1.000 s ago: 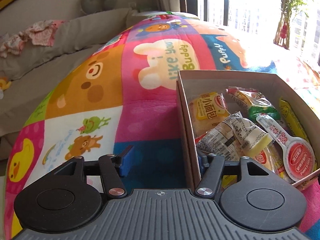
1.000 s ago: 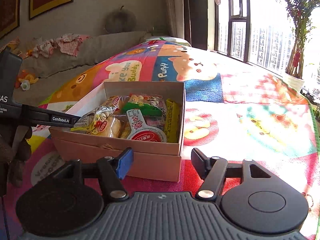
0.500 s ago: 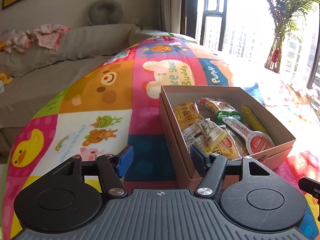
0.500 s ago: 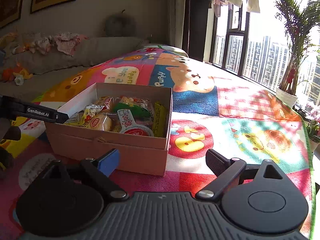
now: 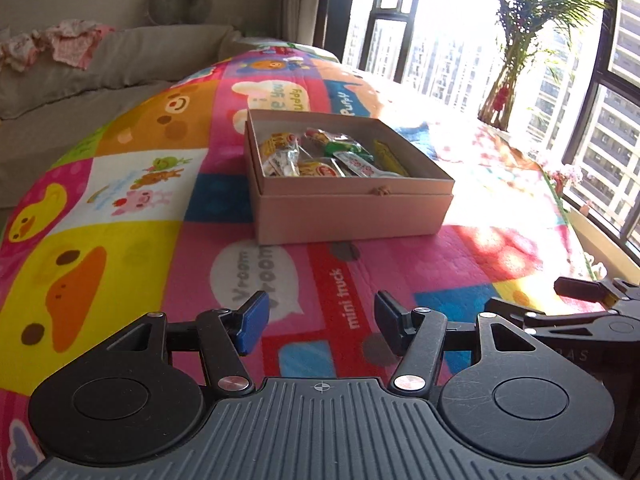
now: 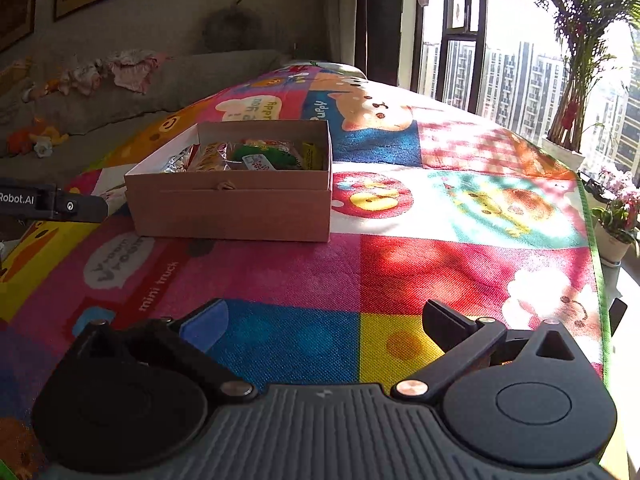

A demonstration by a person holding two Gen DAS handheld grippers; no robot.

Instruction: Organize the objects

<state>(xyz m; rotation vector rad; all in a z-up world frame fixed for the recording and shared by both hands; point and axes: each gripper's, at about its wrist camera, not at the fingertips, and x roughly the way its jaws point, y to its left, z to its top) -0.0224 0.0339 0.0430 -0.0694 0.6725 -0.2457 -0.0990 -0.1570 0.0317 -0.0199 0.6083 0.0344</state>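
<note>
Hovering both grippers over the play mat (image 5: 120, 248), well back from the box (image 5: 348, 208). Left gripper (image 5: 318, 320) had its jaws parted with nothing between them; right gripper (image 6: 324, 326) had its jaws spread wider, also holding nothing. Box sat open on the mat, ahead of both grippers, with snack packets (image 5: 320, 158) piled inside: yellow, green and red-and-white wrappers. In the left wrist view the right gripper showed at the right edge, low over the mat. Sofa (image 6: 120, 92) ran along the mat's far left, potted plant (image 6: 576, 80) stood by the window.
</note>
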